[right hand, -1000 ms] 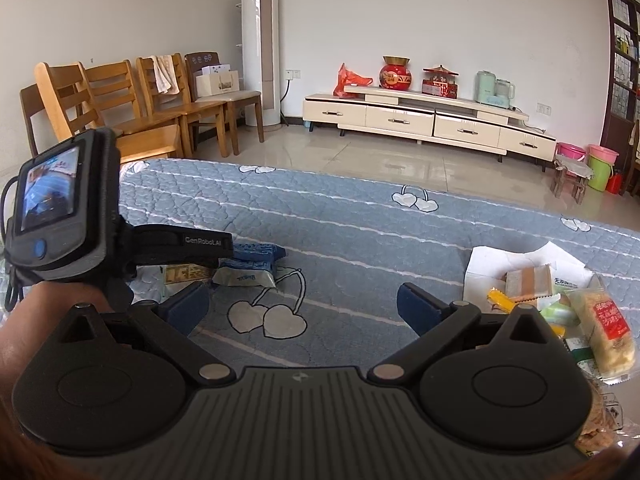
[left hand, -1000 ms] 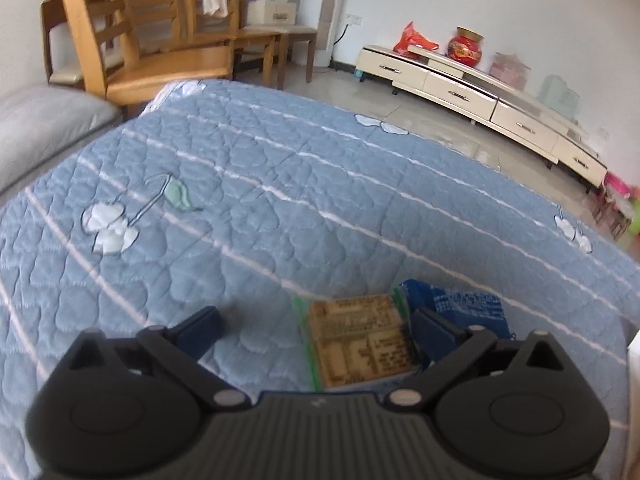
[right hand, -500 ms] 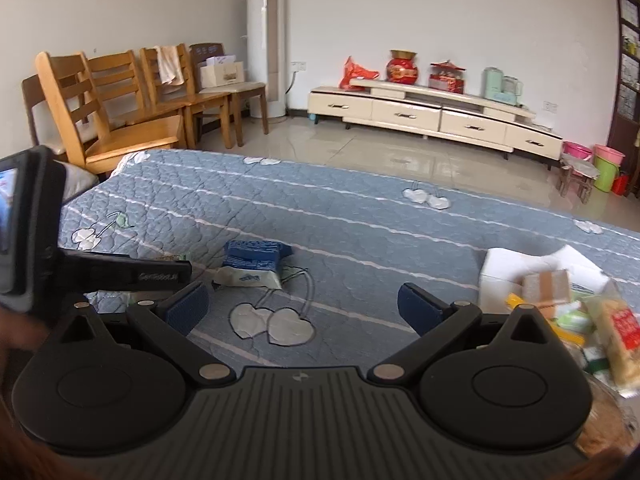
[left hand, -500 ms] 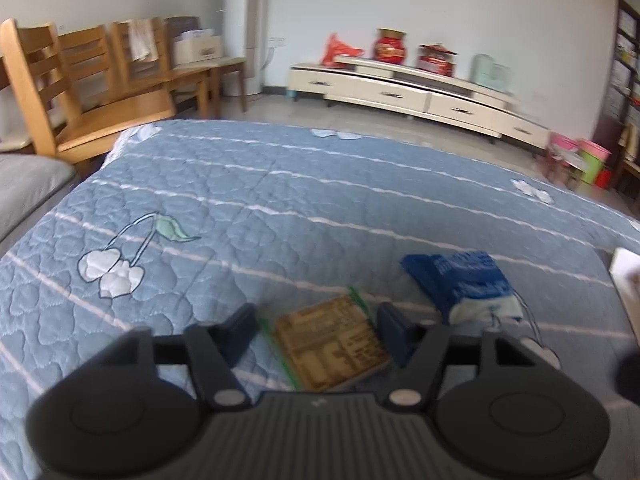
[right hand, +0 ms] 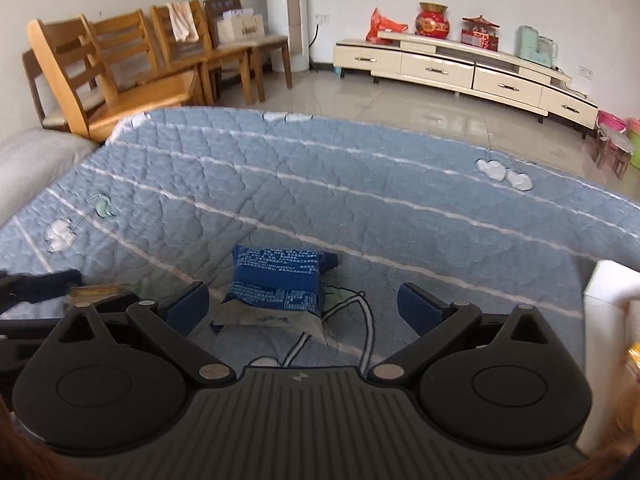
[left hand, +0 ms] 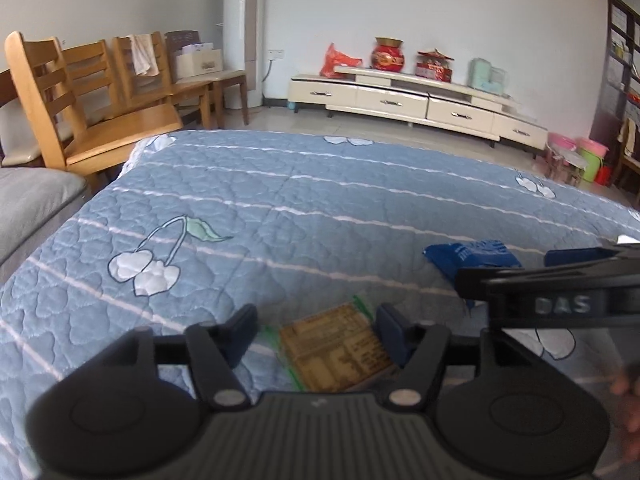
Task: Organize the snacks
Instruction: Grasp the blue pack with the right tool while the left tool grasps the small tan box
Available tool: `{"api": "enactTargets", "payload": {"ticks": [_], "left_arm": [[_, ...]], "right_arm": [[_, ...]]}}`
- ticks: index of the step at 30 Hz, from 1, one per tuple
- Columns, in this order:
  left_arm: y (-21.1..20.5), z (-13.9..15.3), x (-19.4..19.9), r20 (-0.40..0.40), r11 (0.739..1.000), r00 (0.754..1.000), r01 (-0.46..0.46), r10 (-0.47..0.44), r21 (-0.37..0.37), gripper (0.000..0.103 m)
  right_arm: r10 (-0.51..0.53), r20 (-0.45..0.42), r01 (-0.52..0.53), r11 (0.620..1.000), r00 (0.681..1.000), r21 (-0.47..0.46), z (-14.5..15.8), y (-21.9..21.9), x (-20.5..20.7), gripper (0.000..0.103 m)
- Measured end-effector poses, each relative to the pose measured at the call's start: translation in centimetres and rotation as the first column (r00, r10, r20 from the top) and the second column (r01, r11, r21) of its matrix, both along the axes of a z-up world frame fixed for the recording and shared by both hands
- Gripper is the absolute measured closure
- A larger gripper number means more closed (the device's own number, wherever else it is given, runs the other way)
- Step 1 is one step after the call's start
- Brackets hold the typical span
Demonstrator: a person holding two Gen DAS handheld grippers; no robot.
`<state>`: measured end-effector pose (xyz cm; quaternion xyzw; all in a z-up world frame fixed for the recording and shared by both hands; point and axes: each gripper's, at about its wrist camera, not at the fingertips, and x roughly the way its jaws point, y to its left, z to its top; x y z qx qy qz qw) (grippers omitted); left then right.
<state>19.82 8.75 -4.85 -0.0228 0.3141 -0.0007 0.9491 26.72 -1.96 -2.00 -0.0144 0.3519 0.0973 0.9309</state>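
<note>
Blue packet | right gripper tilted down, jaws spread

The left gripper points downward, its jaws opening with a brown packet between them. The right gripper angles downward too, jaws spread wide and gripping nothing.

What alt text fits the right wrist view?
The open right gripper hovers over a blue snack packet lying on a blue quilted cover, the packet between its fingertips but untouched. A white box sits at the right edge.
</note>
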Motion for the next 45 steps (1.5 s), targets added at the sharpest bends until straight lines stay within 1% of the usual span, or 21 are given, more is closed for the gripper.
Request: {"api": "enactTargets", "payload": {"ticks": [6, 7, 8, 9, 13, 15, 16, 17, 21, 23, 26, 28, 29, 30, 32, 34, 36, 38, 40, 42, 45], "left_arm": [[-0.1, -0.6, -0.5, 0.027, 1.0, 1.0, -0.013, 0.013, -0.014, 0.037], [-0.2, -0.5, -0.7, 0.032, 1.0, 0.999, -0.005, 0.006, -0.018, 0.042], [-0.2, -0.5, -0.8, 0.033, 1.0, 0.999, -0.006, 0.006, -0.019, 0.044], [-0.2, -0.4, -1.0, 0.035, 1.0, 0.999, -0.009, 0.009, -0.019, 0.045], [0.0, 0.1, -2.5, 0.062, 1.0, 0.998, 0.001, 0.001, -0.029, 0.044], [-0.1, 0.3, -3.2, 0.074, 1.0, 0.997, -0.017, 0.018, -0.014, 0.028], [0.0, 0.3, -3.6, 0.079, 0.999, 0.996, -0.034, 0.035, -0.016, 0.015], [0.0, 0.3, -3.8, 0.085, 0.999, 0.995, -0.048, 0.049, -0.018, 0.012], [-0.2, 0.2, -3.6, 0.04, 0.99, 0.991, -0.125, 0.128, -0.07, 0.008], [-0.6, 0.2, -3.6, 0.022, 0.974, 0.976, -0.216, 0.218, -0.066, 0.002], [-0.6, -0.4, -3.3, 0.004, 0.952, 0.956, -0.292, 0.294, -0.091, 0.005], [-0.5, -0.9, -2.9, 0.015, 0.969, 0.972, -0.233, 0.235, -0.078, 0.014], [-0.5, -0.8, -2.8, 0.026, 0.983, 0.985, -0.171, 0.173, -0.065, 0.026], [-0.5, -0.8, -2.3, 0.013, 0.996, 0.997, -0.079, 0.08, -0.032, 0.028], [-0.7, -0.8, -1.9, 0.019, 0.992, 0.997, 0.073, -0.076, 0.1, 0.03], [0.3, -0.5, -1.7, 0.006, 0.98, 0.988, 0.155, -0.157, 0.126, 0.03], [1.6, -0.1, -1.7, -0.007, 0.988, 0.994, 0.107, -0.107, 0.112, 0.03], [2.3, 0.1, -2.5, 0.003, 0.999, 0.999, 0.043, -0.044, 0.033, 0.023], [1.9, -0.1, -3.4, 0.019, 1.0, 1.0, -0.018, 0.018, 0.002, 0.002], [1.1, -0.3, -4.0, 0.034, 0.992, 0.992, -0.125, 0.125, -0.009, 0.001], [1.0, -0.9, -3.6, -0.007, 0.96, 0.962, -0.271, 0.272, -0.075, 0.001]], "right_arm": [[0.012, -0.017, -0.013, 0.999, 1.0, -0.041, -1.2, 1.5, 2.3, 0.0], [0.012, -0.008, -0.012, 0.999, 1.0, -0.043, -1.2, 1.6, 2.3, 0.008], [0.015, 0.006, -0.014, 0.999, 1.0, -0.042, -1.1, 1.6, 2.2, 0.039], [0.012, 0.015, -0.012, 0.999, 1.0, -0.047, -1.0, 1.7, 2.1, 0.042], [-0.013, 0.043, 0.017, 0.997, 0.999, -0.077, -1.1, 1.6, 0.7, 0.043], [-0.026, 0.056, 0.03, 0.996, 0.998, -0.078, -1.0, 1.4, 0.0, 0.043], [-0.032, 0.062, 0.036, 0.997, 0.998, -0.073, -1.0, 1.2, -0.4, 0.043], [-0.035, 0.07, 0.04, 0.997, 0.997, -0.073, -0.9, 1.1, -0.7, 0.043], [-0.037, 0.082, 0.043, 0.997, 0.996, -0.068, -0.6, 1.2, -1.1, 0.043], [-0.022, 0.08, 0.028, 0.997, 0.997, -0.077, -0.8, 1.2, -1.4, 0.043], [-0.019, 0.077, 0.025, 0.996, 0.997, -0.08, -0.9, 1.2, -1.3, 0.043], [-0.018, 0.074, 0.023, 0.997, 0.997, -0.078, -0.9, 1.0, -1.5, 0.042], [-0.014, 0.074, 0.019, 0.997, 0.997, -0.079, -0.9, 1.0, -1.6, 0.042], [-0.008, 0.074, 0.014, 0.997, 0.997, -0.079, -0.8, 0.8, -1.8, 0.042], [0.0, 0.081, 0.007, 0.997, 0.997, -0.079, -0.6, 0.6, -2.2, 0.042], [0.002, 0.086, 0.004, 0.997, 0.996, -0.074, -0.6, 0.4, -2.7, 0.042], [0.0, 0.087, 0.006, 0.997, 0.996, -0.071, -0.7, 0.3, -3.0, 0.042], [-0.005, 0.078, 0.01, 0.998, 0.997, -0.065, -1.1, 0.2, -2.9, 0.042], [-0.017, 0.07, 0.021, 0.998, 0.997, -0.063, -1.4, 0.3, -2.8, 0.042], [-0.019, 0.062, 0.023, 0.998, 0.998, -0.063, -1.7, 0.3, -2.7, 0.042], [-0.018, 0.061, 0.023, 0.997, 0.998, -0.076, -2.1, 0.3, -3.0, 0.042]]}}
